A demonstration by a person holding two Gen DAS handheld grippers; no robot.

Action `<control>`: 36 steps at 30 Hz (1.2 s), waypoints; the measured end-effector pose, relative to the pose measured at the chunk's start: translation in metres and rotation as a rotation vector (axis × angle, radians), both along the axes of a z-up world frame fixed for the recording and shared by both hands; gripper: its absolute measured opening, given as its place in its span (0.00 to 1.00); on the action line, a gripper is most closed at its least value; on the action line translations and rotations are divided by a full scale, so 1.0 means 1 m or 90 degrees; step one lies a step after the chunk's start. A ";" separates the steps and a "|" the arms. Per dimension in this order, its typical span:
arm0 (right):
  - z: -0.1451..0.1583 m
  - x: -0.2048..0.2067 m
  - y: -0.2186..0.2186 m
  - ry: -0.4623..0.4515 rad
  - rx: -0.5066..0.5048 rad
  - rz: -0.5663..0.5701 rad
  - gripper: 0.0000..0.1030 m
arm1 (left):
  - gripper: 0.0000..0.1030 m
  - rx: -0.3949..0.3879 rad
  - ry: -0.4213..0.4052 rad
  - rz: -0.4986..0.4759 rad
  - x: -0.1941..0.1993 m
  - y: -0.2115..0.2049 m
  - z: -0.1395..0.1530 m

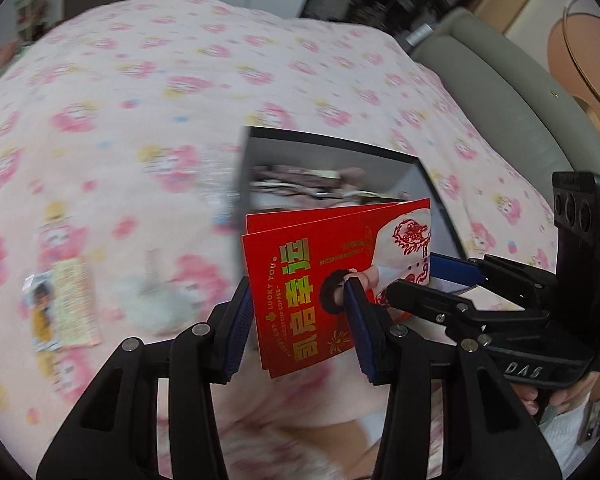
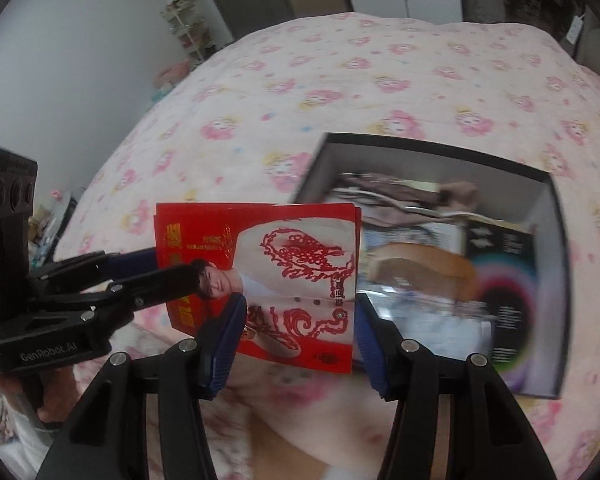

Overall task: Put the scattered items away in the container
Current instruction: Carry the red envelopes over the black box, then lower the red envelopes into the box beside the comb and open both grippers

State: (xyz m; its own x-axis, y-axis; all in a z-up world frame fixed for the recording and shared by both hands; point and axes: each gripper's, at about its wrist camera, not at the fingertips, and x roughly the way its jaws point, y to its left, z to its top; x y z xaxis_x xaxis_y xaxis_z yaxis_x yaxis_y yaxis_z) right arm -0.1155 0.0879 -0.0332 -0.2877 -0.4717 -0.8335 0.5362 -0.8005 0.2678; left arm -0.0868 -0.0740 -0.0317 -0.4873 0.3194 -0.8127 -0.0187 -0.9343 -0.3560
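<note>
Red paper bag (image 1: 332,280) is up in the air just short of the box (image 2: 556,216), clamped by both the left hand-held gripper (image 1: 300,320) and right hand-held gripper (image 2: 300,328). Box already holds several things. Left view still shows a card (image 1: 60,304) on the bed (image 1: 180,80); right view shows what's in the box.

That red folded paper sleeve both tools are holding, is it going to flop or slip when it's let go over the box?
The red sleeve is probably light and fairly stiff: it stands flat between both tools without drooping. Its glossy print suggests it could slip. Layered edges may splay open when dropped into the box.
</note>
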 end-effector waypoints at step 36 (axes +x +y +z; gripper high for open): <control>-0.087 -0.063 0.096 -0.092 0.088 -0.112 0.49 | 0.47 0.004 -0.134 -0.083 -0.065 0.075 -0.092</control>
